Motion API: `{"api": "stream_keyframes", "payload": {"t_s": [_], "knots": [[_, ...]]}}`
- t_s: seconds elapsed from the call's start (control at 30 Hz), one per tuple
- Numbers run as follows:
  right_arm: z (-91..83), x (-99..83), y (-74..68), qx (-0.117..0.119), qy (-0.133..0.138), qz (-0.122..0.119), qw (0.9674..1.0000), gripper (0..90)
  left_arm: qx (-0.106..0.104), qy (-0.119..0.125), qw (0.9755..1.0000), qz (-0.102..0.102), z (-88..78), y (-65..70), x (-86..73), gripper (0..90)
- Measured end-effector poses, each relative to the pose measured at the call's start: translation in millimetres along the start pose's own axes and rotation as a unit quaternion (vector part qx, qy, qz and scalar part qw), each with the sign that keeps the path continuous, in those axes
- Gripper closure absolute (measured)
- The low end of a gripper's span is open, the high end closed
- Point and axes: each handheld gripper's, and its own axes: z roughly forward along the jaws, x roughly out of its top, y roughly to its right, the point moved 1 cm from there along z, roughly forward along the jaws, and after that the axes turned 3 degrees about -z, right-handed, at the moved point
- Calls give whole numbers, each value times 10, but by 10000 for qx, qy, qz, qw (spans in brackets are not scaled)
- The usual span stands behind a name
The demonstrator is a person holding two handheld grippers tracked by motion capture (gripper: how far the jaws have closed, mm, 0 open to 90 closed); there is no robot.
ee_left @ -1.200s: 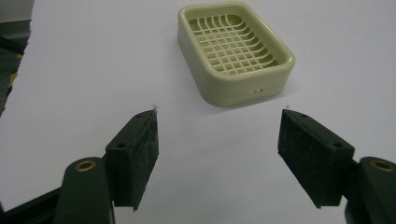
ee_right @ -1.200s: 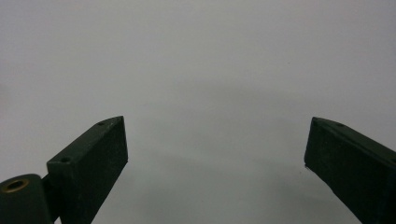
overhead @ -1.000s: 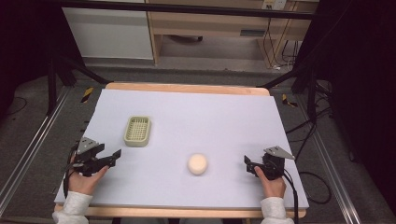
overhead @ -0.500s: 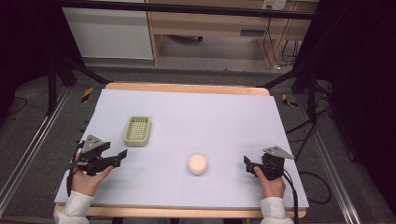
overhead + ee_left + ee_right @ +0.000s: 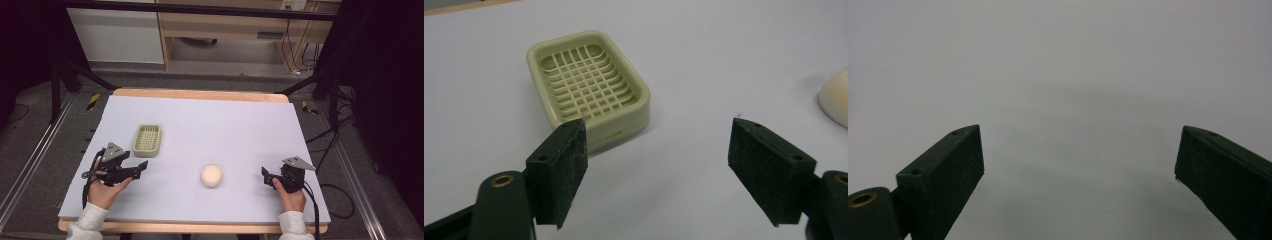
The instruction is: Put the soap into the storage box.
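**Both claws released, nothing held**

Your left claw (image 5: 659, 175) hangs with its jaws spread wide and empty, just short of the pale green soap dish (image 5: 589, 87) on the table (image 5: 240, 125). Your right claw (image 5: 1078, 175) is likewise spread over bare table. The cream soap bar (image 5: 211, 175) lies between your two hands, apart from the dish.

A pale lavender worktop (image 5: 225, 125) is sitting on grey floor (image 5: 40, 150); a wooden shelf unit (image 5: 225, 25) is standing behind it, with cables (image 5: 295, 45) hanging beside.
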Motion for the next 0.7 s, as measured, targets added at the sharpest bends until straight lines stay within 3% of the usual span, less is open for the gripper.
{"api": "stream_keyframes", "payload": {"t_s": [0.33,0.7], "knots": [[3,0,0,15,-30,-1,10000,58,-197,63,9997,133,76,185,135,237],[0,2,-9,1,-46,-14,10000,58,-374,-96,9986,371,198,370,186,235]]}}
